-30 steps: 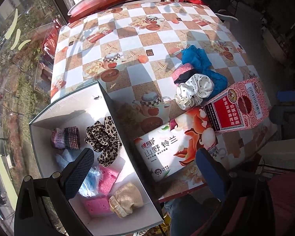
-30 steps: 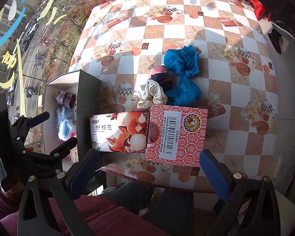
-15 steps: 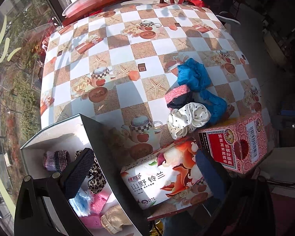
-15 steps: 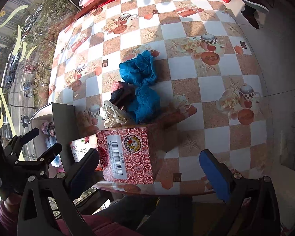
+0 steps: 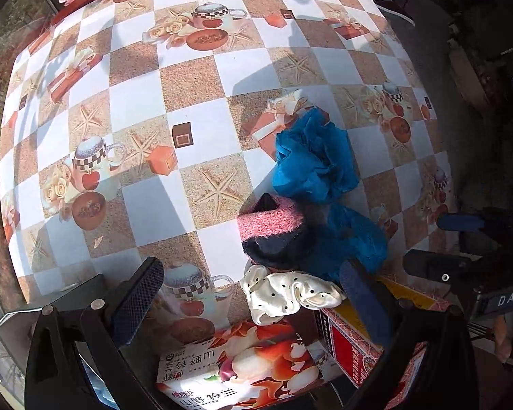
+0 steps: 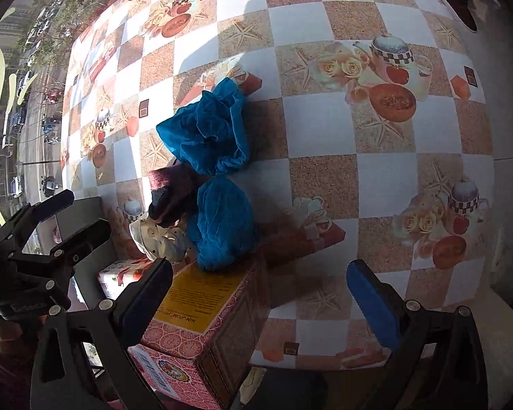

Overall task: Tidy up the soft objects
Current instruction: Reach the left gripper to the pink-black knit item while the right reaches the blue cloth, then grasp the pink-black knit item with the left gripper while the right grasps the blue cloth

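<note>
Left wrist view: left gripper (image 5: pixel 253 302) jaws spread, empty. Lower centre — cream polka-dot scrunchie (image 5: pixel 284 292), pink-and-black scrunchie (image 5: pixel 273 232), crumpled blue cloth (image 5: pixel 313 160), all touching.

Right wrist view: right gripper (image 6: pixel 260 294) jaws spread, empty — red carton (image 6: pixel 201 335) closed at lower left.

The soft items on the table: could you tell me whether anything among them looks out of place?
Yes: the cream polka-dot scrunchie, pink-and-black sock and blue cloths lie in a loose heap on the tablecloth, crowded against the red box.
</note>
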Action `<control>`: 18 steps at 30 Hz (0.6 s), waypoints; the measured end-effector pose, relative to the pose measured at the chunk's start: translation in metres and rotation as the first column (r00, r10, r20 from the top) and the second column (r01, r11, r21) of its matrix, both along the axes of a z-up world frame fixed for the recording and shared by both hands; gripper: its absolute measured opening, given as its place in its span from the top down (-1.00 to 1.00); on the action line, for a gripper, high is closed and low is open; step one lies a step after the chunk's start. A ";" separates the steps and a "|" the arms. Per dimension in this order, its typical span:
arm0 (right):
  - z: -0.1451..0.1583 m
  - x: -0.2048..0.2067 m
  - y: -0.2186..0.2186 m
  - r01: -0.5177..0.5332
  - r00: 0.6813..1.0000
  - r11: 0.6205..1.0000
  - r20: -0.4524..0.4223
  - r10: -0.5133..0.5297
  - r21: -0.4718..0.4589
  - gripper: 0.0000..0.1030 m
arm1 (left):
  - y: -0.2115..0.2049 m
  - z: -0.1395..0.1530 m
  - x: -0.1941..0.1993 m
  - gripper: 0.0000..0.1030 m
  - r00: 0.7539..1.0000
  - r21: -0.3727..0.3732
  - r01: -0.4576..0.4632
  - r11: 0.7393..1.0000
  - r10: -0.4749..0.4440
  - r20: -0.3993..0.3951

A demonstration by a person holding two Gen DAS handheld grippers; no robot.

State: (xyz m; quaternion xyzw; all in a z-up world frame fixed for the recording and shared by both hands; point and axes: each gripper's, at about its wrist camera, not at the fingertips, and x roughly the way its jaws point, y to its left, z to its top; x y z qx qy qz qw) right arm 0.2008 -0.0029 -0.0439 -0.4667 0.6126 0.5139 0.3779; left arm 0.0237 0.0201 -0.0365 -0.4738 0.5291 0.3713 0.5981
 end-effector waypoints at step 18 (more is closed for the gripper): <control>-0.077 -0.011 -0.001 -0.276 0.915 0.961 0.298 0.272 -0.031 -1.00 | 0.034 -0.057 -0.010 -0.99 0.954 0.052 -0.086 0.995 0.097 -0.285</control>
